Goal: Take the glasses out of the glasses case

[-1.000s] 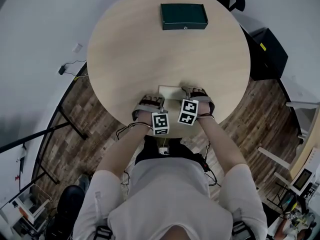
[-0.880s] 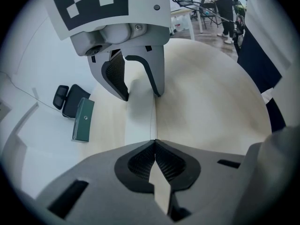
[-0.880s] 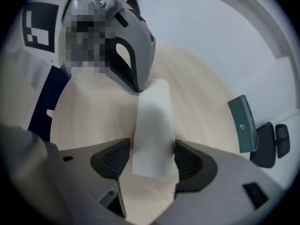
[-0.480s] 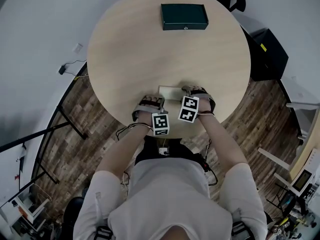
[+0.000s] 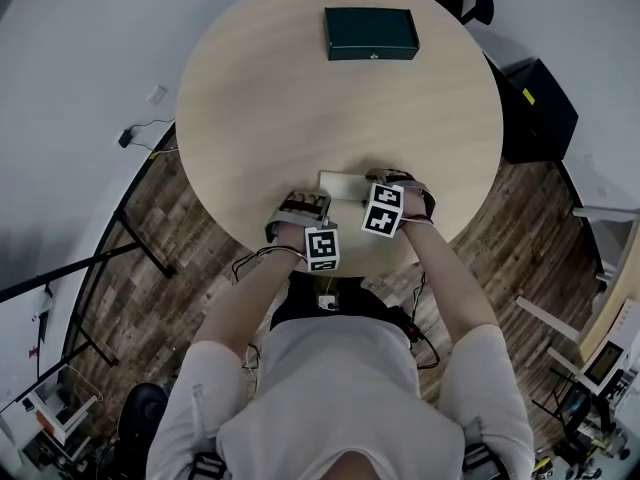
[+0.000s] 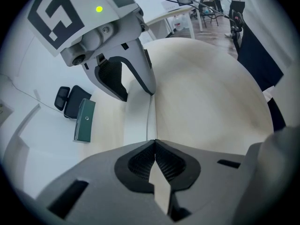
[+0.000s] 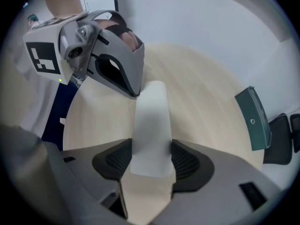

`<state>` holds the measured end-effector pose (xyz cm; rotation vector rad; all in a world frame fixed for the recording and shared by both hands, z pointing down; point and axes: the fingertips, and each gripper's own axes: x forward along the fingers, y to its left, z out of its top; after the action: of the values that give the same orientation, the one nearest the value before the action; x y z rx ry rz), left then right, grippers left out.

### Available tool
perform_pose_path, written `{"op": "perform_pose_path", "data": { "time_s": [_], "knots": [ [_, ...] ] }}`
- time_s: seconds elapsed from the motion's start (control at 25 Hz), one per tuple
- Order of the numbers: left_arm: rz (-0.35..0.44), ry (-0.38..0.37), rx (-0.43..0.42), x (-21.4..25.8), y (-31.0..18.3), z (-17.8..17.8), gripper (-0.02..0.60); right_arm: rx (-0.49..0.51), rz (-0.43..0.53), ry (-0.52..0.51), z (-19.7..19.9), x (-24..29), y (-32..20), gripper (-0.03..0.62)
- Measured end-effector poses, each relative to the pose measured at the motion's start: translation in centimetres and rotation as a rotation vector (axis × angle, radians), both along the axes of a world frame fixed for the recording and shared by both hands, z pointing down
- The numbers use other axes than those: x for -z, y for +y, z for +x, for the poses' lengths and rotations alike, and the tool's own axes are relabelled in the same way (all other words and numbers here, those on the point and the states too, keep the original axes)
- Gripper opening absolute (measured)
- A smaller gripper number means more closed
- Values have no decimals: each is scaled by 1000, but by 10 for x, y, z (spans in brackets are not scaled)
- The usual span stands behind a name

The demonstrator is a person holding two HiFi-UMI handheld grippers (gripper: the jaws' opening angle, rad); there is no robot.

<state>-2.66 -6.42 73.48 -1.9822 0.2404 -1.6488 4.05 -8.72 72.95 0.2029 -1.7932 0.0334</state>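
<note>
From the head view we see a person at a round wooden surface [image 5: 300, 98], a gripper in each hand, both at the near edge. The pale glasses case [image 5: 340, 182] lies flat between them, with the left gripper [image 5: 305, 200] at its left end and the right gripper [image 5: 385, 180] at its right end. A dark green box [image 5: 371, 33] sits well apart at the far side of the surface. Wood-plank floor [image 5: 130, 268] shows around the surface.

In the left gripper view we find the left gripper [image 6: 154, 142] with its jaws brought together, tips meeting right at the near end of the glasses case [image 6: 138, 116]. We cannot tell whether a thin edge of the case is pinched there. The case runs away from the jaws toward the right gripper [image 6: 136, 90] at its far end. The dark green box [image 6: 84, 121] lies off to the left, just beside a black chair [image 6: 65, 100].

In the right gripper view we see the right gripper [image 7: 150, 158] clamped on the end of the glasses case [image 7: 150, 121], one pad pressed to each side. The case stretches ahead to the left gripper [image 7: 119, 81]. The dark green box [image 7: 253, 118] stands at the right.
</note>
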Motion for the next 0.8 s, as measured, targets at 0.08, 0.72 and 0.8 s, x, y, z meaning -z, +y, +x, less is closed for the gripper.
{"op": "perform_pose_path", "data": {
  "time_s": [0.08,0.72,0.8],
  "knots": [
    [1,1,2,0,0,1,9,-3,-31,-22,0,2,-1,267],
    [0,-9,-3,0,1,0,9,-143,36,-176,13,38,-29,75],
    [0,-11,-3,0,1,1,9,-189,64,-194,19,43,-39,38]
  ]
}}
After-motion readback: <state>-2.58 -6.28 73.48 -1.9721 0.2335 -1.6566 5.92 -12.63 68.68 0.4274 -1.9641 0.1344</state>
